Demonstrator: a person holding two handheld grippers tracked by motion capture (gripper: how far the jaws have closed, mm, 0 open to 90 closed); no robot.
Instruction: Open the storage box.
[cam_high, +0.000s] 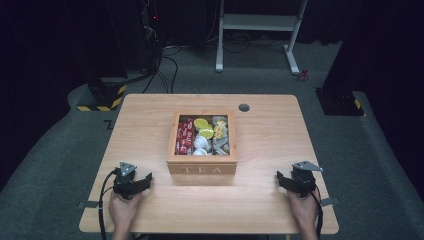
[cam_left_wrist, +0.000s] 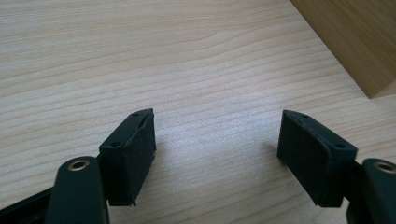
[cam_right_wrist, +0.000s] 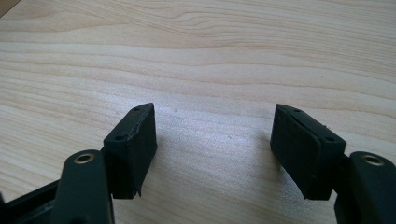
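At the near edge of the table, I rest my left gripper and my right gripper, each with its jaws spread wide and nothing between them. The tea box stands between the two, ahead of both and well apart from either, lid off, with red packets, yellow packets and small white cups in its compartments. From my left gripper's own camera, one corner of the box rises ahead and to the right of the jaws; bare wood lies under both pairs. By my reading, the work is at its opening step, with nothing yet picked. The next move calls for reaching forward and inward over the box rim, then lowering open jaws around one item.
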